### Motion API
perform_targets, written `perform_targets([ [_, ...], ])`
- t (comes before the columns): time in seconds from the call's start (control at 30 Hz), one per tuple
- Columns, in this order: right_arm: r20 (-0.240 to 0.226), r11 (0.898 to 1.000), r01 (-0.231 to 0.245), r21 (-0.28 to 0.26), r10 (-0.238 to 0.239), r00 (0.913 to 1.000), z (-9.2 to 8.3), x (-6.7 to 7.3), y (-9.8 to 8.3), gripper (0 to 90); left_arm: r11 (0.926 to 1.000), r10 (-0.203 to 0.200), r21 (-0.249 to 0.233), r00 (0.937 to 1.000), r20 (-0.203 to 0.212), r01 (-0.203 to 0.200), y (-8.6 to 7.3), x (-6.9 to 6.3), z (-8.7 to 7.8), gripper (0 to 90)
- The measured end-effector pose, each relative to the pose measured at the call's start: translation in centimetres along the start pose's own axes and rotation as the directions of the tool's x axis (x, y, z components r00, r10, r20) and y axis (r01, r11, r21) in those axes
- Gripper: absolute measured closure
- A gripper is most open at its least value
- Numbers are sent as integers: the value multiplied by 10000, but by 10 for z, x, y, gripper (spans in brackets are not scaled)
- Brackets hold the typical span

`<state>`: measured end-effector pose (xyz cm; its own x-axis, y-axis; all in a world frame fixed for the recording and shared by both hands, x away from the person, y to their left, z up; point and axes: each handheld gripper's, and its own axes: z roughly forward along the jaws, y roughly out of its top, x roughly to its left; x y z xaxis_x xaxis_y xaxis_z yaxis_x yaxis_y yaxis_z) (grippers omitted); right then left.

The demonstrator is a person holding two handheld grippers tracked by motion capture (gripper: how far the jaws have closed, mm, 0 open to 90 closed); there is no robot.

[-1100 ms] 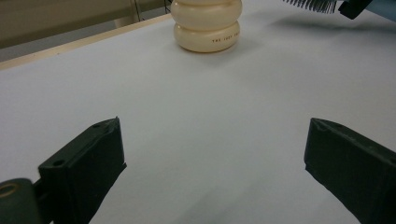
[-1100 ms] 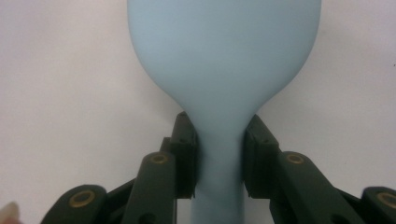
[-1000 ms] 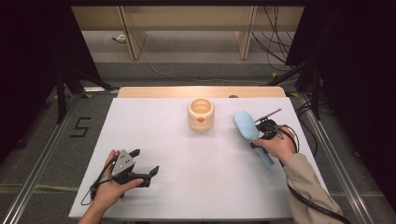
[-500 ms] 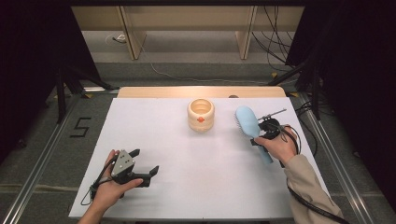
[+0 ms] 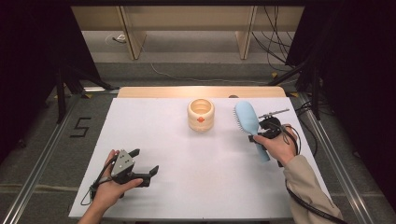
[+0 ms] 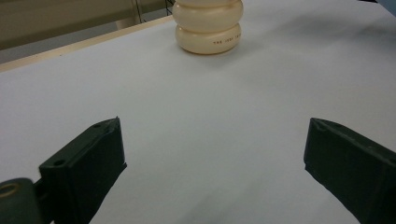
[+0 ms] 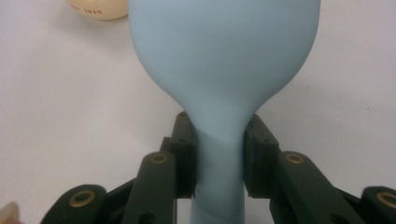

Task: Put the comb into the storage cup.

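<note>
Light blue hairbrush (image 5: 250,122): on the right half of the white table (image 5: 187,186), head pointing away from the person, handle trailing back toward the table's near right. Bristle side shows along its left edge in the high view; whether the head rests on the table or is lifted clear, cannot tell. In the right gripper view its smooth back (image 7: 224,51) faces the camera.

Right gripper (image 5: 268,129): jaws clamped on the brush's neck, one pad on each side, just below where the head widens (contact plain in the right gripper view). Right hand (image 5: 279,145) wraps the gripper from behind.

Cream ribbed cup (image 5: 201,114): upright near the table's middle far side, just left of the brush head, apart from it; small orange mark on its near face.

Left gripper (image 5: 144,164): near left of the table, well apart from cup and brush, jaws spread wide with bare table between them. Left hand (image 5: 108,186) holds it low over the surface.
</note>
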<state>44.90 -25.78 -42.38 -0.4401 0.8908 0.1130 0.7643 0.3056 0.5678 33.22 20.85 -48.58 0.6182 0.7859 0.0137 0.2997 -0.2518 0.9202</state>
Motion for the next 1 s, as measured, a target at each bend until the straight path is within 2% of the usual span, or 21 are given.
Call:
perform_targets([
  [1.0, -454, 9960, 103, -889, -144, 9989, -2, 18, 0, 701, 10000, -25, -16, 10000, -22, 25, 0, 0, 0, 50],
])
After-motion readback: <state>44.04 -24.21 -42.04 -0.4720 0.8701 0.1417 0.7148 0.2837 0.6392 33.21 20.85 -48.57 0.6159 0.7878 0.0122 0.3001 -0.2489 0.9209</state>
